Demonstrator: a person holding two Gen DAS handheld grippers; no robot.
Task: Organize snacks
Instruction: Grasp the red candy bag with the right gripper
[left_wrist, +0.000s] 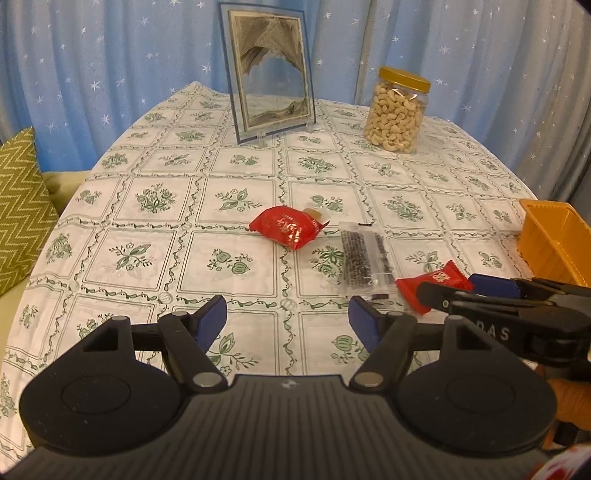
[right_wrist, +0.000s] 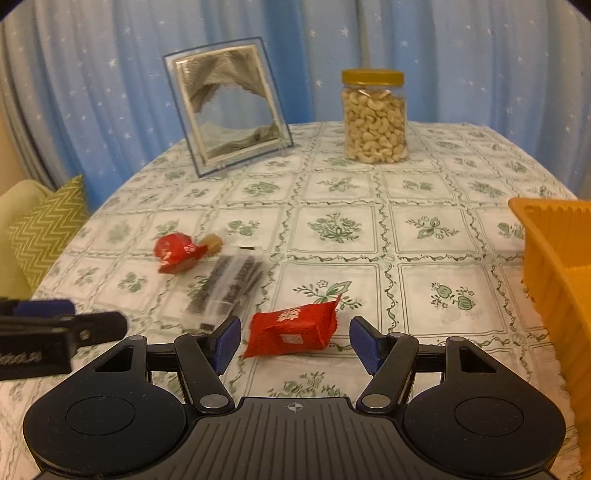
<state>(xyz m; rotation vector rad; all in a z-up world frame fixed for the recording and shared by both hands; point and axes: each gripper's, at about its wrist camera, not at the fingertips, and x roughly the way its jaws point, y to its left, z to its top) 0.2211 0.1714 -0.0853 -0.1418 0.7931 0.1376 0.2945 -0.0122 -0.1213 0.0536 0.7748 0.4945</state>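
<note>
Star-print curtain behind floral-cloth worktop (right_wrist: 332, 192). Our right gripper (right_wrist: 294, 341) jaws wide, red snack packet (right_wrist: 291, 330) between, untouched. Left gripper (left_wrist: 287, 319) wide, empty. Orange bin (right_wrist: 546, 251) at 3 o'clock. We centre, probably lower further, then close gently.

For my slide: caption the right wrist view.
Open right gripper lines up on a red snack packet beside the orange basket.

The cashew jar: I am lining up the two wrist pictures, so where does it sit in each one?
Left wrist: the cashew jar stands upper right, at the table's far edge.
Right wrist: the cashew jar stands upper centre-right, also at the far edge.
Shared landmark: the sand picture frame stands to the jar's left in both views.
</note>
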